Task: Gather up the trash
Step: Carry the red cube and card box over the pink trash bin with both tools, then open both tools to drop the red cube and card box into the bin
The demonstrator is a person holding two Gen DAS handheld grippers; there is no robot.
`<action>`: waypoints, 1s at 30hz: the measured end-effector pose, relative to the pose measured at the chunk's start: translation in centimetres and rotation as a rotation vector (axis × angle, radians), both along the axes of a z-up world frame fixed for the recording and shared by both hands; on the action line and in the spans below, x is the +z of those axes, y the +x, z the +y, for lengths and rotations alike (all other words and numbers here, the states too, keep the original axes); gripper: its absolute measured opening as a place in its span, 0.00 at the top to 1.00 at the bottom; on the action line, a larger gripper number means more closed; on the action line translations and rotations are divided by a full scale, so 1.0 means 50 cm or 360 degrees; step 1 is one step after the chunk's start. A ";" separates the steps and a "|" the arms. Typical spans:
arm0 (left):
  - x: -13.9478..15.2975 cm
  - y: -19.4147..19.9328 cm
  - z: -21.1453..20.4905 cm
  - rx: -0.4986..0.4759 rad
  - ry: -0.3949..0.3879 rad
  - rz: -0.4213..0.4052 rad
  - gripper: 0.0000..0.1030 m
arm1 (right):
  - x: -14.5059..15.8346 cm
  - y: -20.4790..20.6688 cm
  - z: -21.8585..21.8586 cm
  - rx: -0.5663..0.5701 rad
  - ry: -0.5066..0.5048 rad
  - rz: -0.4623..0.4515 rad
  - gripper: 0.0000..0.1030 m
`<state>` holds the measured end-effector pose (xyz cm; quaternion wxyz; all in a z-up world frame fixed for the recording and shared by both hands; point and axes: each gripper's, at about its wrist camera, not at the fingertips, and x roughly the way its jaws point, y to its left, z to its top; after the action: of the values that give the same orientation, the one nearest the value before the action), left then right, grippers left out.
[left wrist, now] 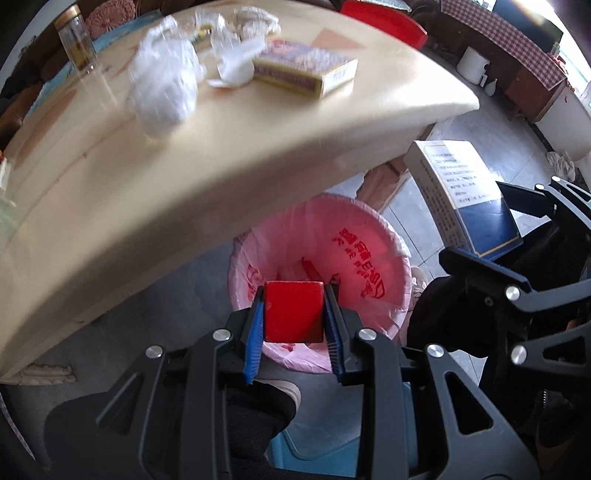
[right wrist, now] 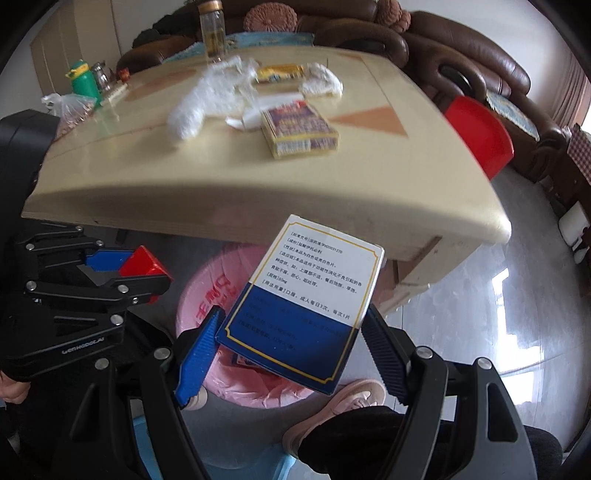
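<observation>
My left gripper (left wrist: 294, 314) is shut on a small red box (left wrist: 294, 312), which hangs over the pink-lined trash bin (left wrist: 369, 236) standing on the floor by the table's front edge. My right gripper (right wrist: 291, 339) is shut on a white and blue medicine box (right wrist: 310, 295), tilted, also above the bin (right wrist: 199, 295). From the right wrist view the left gripper (right wrist: 122, 273) with the red box (right wrist: 144, 267) shows at left; the left wrist view shows the medicine box (left wrist: 461, 195) at right. More trash lies on the beige table (right wrist: 184, 184): crumpled plastic bags (left wrist: 162, 85), white paper (left wrist: 236, 62), a purple and yellow box (right wrist: 299, 129).
A glass jar (right wrist: 211, 31) stands at the table's far edge, a green bottle (right wrist: 84, 79) and a bag of bits at its left. A red stool (right wrist: 480, 136) and brown sofas (right wrist: 461, 48) lie beyond. A person's pink shoes (right wrist: 343, 402) and a blue stool (left wrist: 321, 435) are below the bin.
</observation>
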<state>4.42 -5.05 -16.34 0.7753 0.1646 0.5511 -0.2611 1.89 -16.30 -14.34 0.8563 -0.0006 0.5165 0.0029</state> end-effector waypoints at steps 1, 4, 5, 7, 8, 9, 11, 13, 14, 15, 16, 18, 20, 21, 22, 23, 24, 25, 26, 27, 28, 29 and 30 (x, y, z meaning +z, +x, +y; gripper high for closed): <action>-0.009 0.001 -0.002 0.0001 0.0001 0.0017 0.71 | -0.009 0.001 -0.003 -0.0002 -0.0002 0.0013 0.29; -0.030 0.005 -0.008 -0.0005 -0.0010 0.0076 0.71 | -0.035 0.009 -0.010 -0.0001 0.0008 0.0059 0.29; -0.038 0.009 -0.009 -0.0007 -0.0024 0.0106 0.71 | -0.044 0.012 -0.012 0.0003 0.0012 0.0075 0.29; -0.051 0.020 -0.011 0.0003 -0.0039 0.0148 0.71 | -0.060 0.017 -0.013 0.0014 0.0015 0.0103 0.29; -0.059 0.023 -0.013 0.0002 -0.0031 0.0157 0.71 | -0.068 0.020 -0.012 0.0024 0.0016 0.0119 0.29; -0.064 0.023 -0.014 0.0004 -0.0024 0.0162 0.71 | -0.077 0.023 -0.011 0.0034 0.0019 0.0134 0.29; -0.082 0.024 -0.022 -0.0004 -0.0008 0.0188 0.71 | -0.092 0.027 -0.009 0.0052 0.0021 0.0162 0.29; -0.098 0.027 -0.027 -0.0007 0.0012 0.0210 0.71 | -0.106 0.036 -0.010 0.0067 0.0022 0.0190 0.29; -0.104 0.029 -0.029 -0.0007 0.0018 0.0221 0.71 | -0.118 0.040 -0.010 0.0079 0.0027 0.0212 0.29; -0.111 0.031 -0.029 -0.0004 0.0022 0.0239 0.71 | -0.125 0.040 -0.011 0.0085 0.0029 0.0224 0.29; -0.119 0.035 -0.030 -0.0001 0.0024 0.0261 0.71 | -0.137 0.043 -0.011 0.0094 0.0035 0.0247 0.29; -0.130 0.039 -0.031 0.0003 0.0035 0.0287 0.71 | -0.152 0.047 -0.011 0.0108 0.0049 0.0278 0.29; -0.148 0.046 -0.034 0.0006 0.0046 0.0321 0.71 | -0.168 0.048 -0.012 0.0125 0.0056 0.0313 0.29; -0.153 0.050 -0.036 0.0007 0.0048 0.0335 0.71 | -0.175 0.050 -0.010 0.0132 0.0065 0.0328 0.29; -0.164 0.053 -0.039 0.0007 0.0053 0.0352 0.71 | -0.181 0.053 -0.010 0.0138 0.0074 0.0340 0.29; -0.170 0.055 -0.040 0.0006 0.0056 0.0363 0.71 | -0.190 0.054 -0.006 0.0147 0.0080 0.0356 0.29; -0.179 0.057 -0.043 0.0001 0.0062 0.0379 0.71 | -0.194 0.056 -0.005 0.0154 0.0081 0.0366 0.29; -0.181 0.058 -0.046 -0.0003 0.0069 0.0387 0.71 | -0.200 0.057 -0.004 0.0163 0.0082 0.0377 0.29; -0.188 0.059 -0.048 -0.0006 0.0076 0.0396 0.71 | -0.207 0.060 -0.003 0.0174 0.0081 0.0389 0.29; -0.195 0.061 -0.050 -0.0008 0.0082 0.0408 0.71 | -0.212 0.061 -0.002 0.0182 0.0082 0.0401 0.29; -0.202 0.062 -0.050 -0.0007 0.0085 0.0418 0.71 | -0.219 0.061 -0.003 0.0187 0.0086 0.0413 0.29; -0.210 0.065 -0.049 -0.0004 0.0092 0.0425 0.71 | -0.225 0.063 -0.005 0.0191 0.0098 0.0426 0.29; -0.214 0.066 -0.049 -0.0001 0.0105 0.0420 0.71 | -0.230 0.063 -0.002 0.0194 0.0103 0.0434 0.29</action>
<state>7.74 -7.50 -27.03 0.6901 0.1543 0.6566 -0.2624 5.02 -16.40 -25.82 0.7759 -0.0039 0.6267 0.0716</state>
